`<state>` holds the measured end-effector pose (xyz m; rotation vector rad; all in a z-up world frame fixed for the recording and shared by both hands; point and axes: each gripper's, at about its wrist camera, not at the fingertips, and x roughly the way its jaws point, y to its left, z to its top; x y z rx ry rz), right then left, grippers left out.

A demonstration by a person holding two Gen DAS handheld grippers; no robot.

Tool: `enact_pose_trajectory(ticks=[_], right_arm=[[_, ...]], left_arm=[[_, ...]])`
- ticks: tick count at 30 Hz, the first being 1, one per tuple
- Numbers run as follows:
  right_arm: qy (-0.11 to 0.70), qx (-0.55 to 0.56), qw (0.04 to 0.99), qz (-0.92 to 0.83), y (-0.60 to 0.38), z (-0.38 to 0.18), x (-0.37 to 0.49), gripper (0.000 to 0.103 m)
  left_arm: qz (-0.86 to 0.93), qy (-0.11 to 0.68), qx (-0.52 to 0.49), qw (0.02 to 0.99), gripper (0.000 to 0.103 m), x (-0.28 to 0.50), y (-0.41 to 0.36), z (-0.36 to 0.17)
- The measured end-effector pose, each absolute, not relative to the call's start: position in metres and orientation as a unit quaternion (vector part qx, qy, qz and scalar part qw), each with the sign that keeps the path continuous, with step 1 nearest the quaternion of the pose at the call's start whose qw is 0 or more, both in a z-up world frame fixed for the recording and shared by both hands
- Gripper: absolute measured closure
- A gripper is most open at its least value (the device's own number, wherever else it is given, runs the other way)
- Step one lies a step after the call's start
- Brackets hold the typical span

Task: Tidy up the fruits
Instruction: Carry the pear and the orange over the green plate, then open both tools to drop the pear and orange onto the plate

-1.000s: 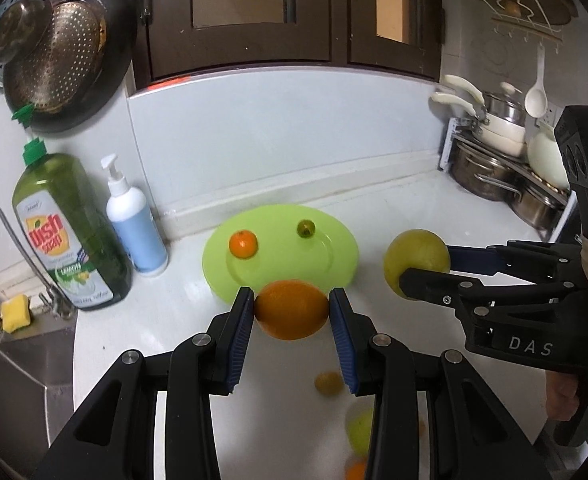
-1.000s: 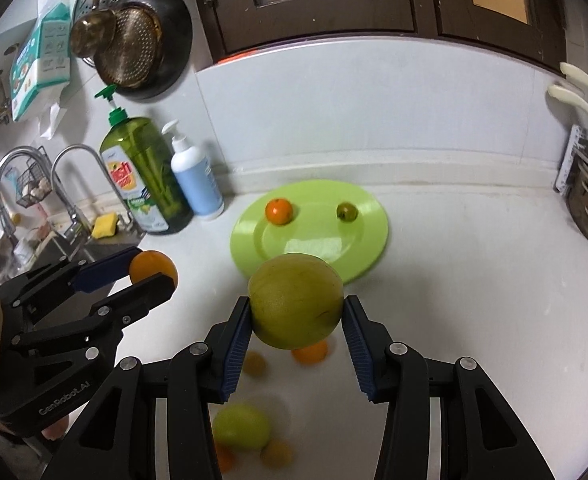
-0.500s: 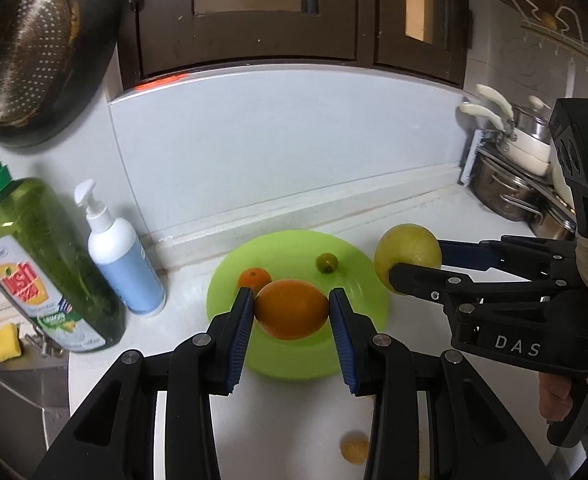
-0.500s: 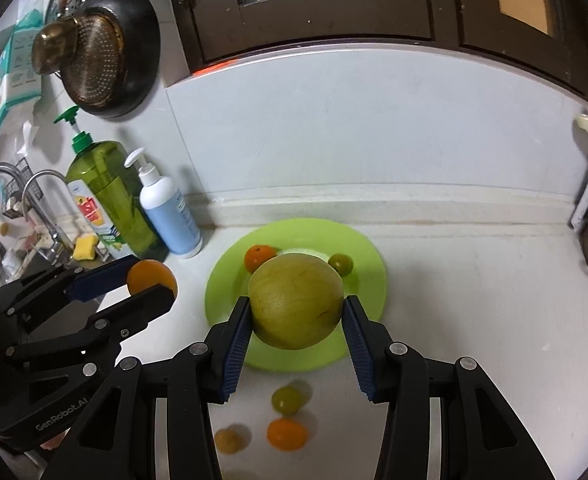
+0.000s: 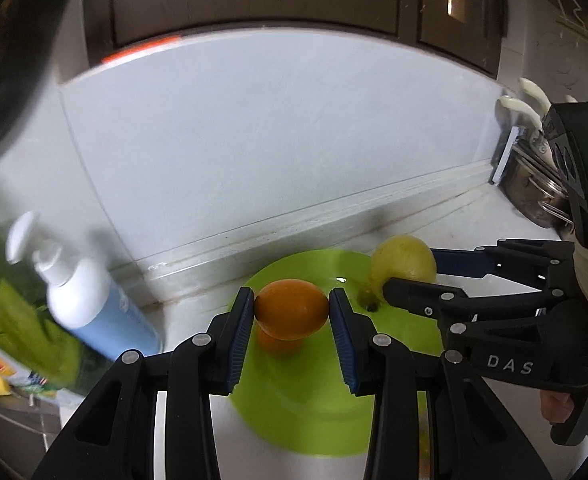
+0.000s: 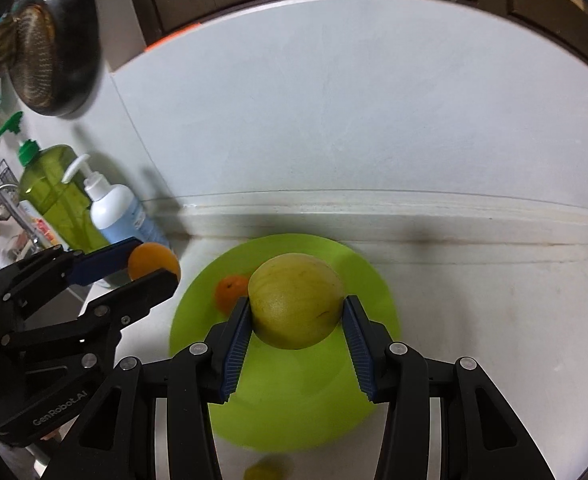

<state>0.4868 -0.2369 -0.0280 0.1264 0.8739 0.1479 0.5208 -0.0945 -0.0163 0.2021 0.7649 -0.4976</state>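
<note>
Fruits sit clamped in both grippers: the left gripper (image 5: 291, 314), at the lower centre of its own view, pinches an orange (image 5: 291, 309) between its blue pads, and the right gripper (image 6: 296, 317), low in the middle of its view, pinches a larger yellow-green fruit (image 6: 296, 305) the same way. Both fruits hang over a lime-green plate (image 6: 294, 404) that lies on the white counter (image 6: 494, 320) close to the back wall. In the right wrist view a small orange fruit (image 6: 230, 293) lies on the plate just left of the held fruit, and another small fruit (image 6: 263, 471), blurred, shows at the bottom edge on the counter. At the left of that frame stand a white pump bottle (image 6: 120, 212) and a green dish-soap bottle (image 6: 58, 196), side by side against the wall, with a dark pan (image 6: 50, 52) hanging in the upper left. In the left wrist view, pots (image 5: 534, 196) sit at the right edge behind the right gripper.
</note>
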Motion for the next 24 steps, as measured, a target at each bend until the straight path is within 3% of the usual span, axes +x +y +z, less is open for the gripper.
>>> enact_pose_trajectory(ticks=[24], right_arm=[[0.478, 0.055, 0.875, 0.062, -0.255, -0.078, 0.546, 0.056]], left_arm=[[-0.228, 0.439, 0.089, 0.864, 0.065, 0.587, -0.114, -0.069]])
